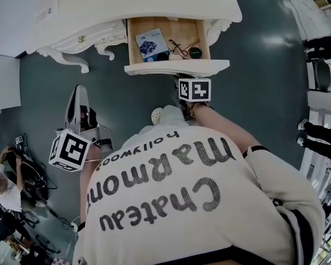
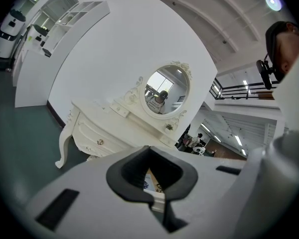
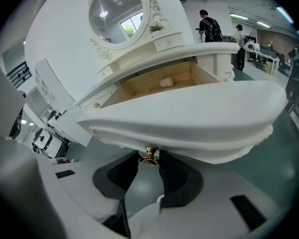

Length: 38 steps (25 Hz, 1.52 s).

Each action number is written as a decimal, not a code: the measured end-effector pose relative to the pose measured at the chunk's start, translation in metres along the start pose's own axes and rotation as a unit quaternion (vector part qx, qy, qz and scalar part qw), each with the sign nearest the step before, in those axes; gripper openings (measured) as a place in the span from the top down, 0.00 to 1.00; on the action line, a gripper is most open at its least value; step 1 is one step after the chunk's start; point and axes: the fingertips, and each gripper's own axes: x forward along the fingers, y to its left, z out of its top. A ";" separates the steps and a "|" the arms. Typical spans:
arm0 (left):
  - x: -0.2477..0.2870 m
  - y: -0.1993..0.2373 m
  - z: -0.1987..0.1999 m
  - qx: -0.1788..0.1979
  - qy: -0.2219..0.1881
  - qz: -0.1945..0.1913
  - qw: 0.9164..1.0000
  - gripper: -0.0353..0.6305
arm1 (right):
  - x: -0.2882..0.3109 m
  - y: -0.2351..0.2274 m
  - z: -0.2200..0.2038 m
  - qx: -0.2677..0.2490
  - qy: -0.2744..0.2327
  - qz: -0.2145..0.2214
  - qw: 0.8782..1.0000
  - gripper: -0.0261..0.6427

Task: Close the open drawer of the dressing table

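The drawer (image 1: 176,68) of the cream desk (image 1: 154,4) stands pulled out over the dark floor (image 1: 254,65), its bare wooden inside open to the head view. Three things lie in it: a blue printed packet (image 1: 150,43) at the left, thin-framed spectacles (image 1: 178,48) in the middle, and a small dark-green round thing (image 1: 195,52) at the right corner. They sit close together, the packet tilted against the left wall.

The right tool (image 3: 148,159) is up under the drawer's curved front, and its two dark pads pinch the little gold knob (image 3: 149,153) there, one on either side of it. In the head view only its marker cube (image 1: 194,89) shows, just below the drawer front.

The left tool (image 2: 149,152) is held off to the left, well apart from the drawer, its pads pressed together at the tips with nothing between them. It faces the desk's oval mirror (image 2: 164,91) and the closed left-hand drawers (image 2: 100,142).
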 end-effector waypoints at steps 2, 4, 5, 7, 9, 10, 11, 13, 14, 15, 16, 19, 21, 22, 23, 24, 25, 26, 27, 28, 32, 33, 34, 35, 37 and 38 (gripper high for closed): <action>0.000 0.000 -0.001 -0.003 0.001 0.000 1.000 0.94 | 0.000 -0.001 0.000 0.000 0.005 -0.002 1.000 0.74; -0.001 0.000 -0.001 -0.011 -0.003 0.002 1.000 0.94 | 0.000 -0.001 0.000 0.000 0.013 0.000 1.000 0.74; -0.001 0.000 -0.002 -0.010 -0.002 0.002 1.000 0.94 | 0.000 -0.001 0.000 0.000 0.016 0.001 1.000 0.74; -0.001 0.001 -0.004 -0.004 0.000 0.004 1.000 0.94 | 0.001 -0.001 0.001 -0.003 0.017 0.003 1.000 0.74; -0.002 0.003 -0.006 -0.005 0.000 0.006 1.000 0.94 | 0.003 -0.001 0.001 -0.005 0.018 0.004 1.000 0.74; -0.002 0.004 -0.006 -0.007 0.000 0.008 1.000 0.94 | 0.003 -0.001 0.001 -0.007 0.021 0.006 1.000 0.74; -0.002 0.005 -0.006 -0.009 -0.002 0.010 1.000 0.94 | 0.004 -0.001 0.001 -0.008 0.025 0.007 1.000 0.74; -0.002 0.005 -0.005 -0.011 -0.006 0.013 1.000 0.94 | 0.004 -0.001 0.000 -0.009 0.033 0.009 0.999 0.74; -0.002 0.005 -0.004 -0.012 -0.007 0.015 1.000 0.94 | 0.004 -0.001 0.000 -0.009 0.037 0.009 0.999 0.74; -0.002 0.006 -0.004 -0.012 -0.007 0.016 1.000 0.94 | 0.003 -0.001 0.000 -0.011 0.039 0.007 0.999 0.74; -0.002 0.006 -0.003 -0.013 -0.008 0.017 1.000 0.94 | 0.003 -0.001 0.000 -0.014 0.039 0.006 0.999 0.74; 0.000 0.008 -0.002 -0.019 -0.013 0.021 1.000 0.94 | 0.004 0.000 0.001 -0.023 0.041 0.005 0.999 0.74; -0.001 0.006 -0.001 -0.019 -0.015 0.022 0.999 0.94 | 0.003 0.001 0.001 -0.025 0.044 0.007 0.999 0.74; -0.001 0.005 0.000 -0.018 -0.016 0.022 0.999 0.94 | 0.003 0.001 0.001 -0.025 0.046 0.009 0.999 0.74; -0.001 0.004 0.002 -0.018 -0.019 0.022 0.999 0.94 | 0.002 0.000 0.001 -0.026 0.047 0.011 0.998 0.74; -0.001 0.002 0.004 -0.017 -0.022 0.023 0.999 0.94 | 0.002 0.000 0.001 -0.028 0.049 0.013 0.998 0.74; 0.000 0.002 0.006 -0.017 -0.024 0.024 0.999 0.94 | 0.002 0.000 0.002 -0.029 0.051 0.015 0.998 0.74; 0.000 0.002 0.006 -0.017 -0.025 0.027 0.999 0.94 | 0.003 -0.001 0.002 -0.031 0.053 0.016 0.998 0.74; 0.000 0.002 0.005 -0.018 -0.026 0.028 0.999 0.94 | 0.004 -0.001 0.003 -0.032 0.054 0.017 0.998 0.74; 0.001 0.002 0.005 -0.017 -0.026 0.028 0.999 0.94 | 0.004 -0.002 0.004 -0.032 0.056 0.017 0.998 0.74; 0.004 0.002 0.003 -0.019 -0.027 0.029 0.999 0.94 | 0.007 -0.003 0.007 -0.035 0.059 0.018 0.997 0.74; 0.006 0.004 0.004 -0.022 -0.028 0.031 0.999 0.94 | 0.010 -0.003 0.009 -0.035 0.059 0.020 0.997 0.74; 0.009 0.006 0.005 -0.023 -0.029 0.033 0.999 0.94 | 0.011 -0.003 0.011 -0.035 0.059 0.021 0.997 0.74; 0.011 0.006 0.006 -0.023 -0.029 0.033 0.999 0.94 | 0.013 -0.003 0.014 -0.036 0.059 0.021 0.997 0.74; 0.014 0.006 0.008 -0.024 -0.029 0.033 0.999 0.94 | 0.013 -0.004 0.017 -0.036 0.059 0.020 0.997 0.74; 0.015 0.005 0.009 -0.024 -0.030 0.033 0.999 0.94 | 0.013 -0.004 0.019 -0.036 0.059 0.020 0.997 0.74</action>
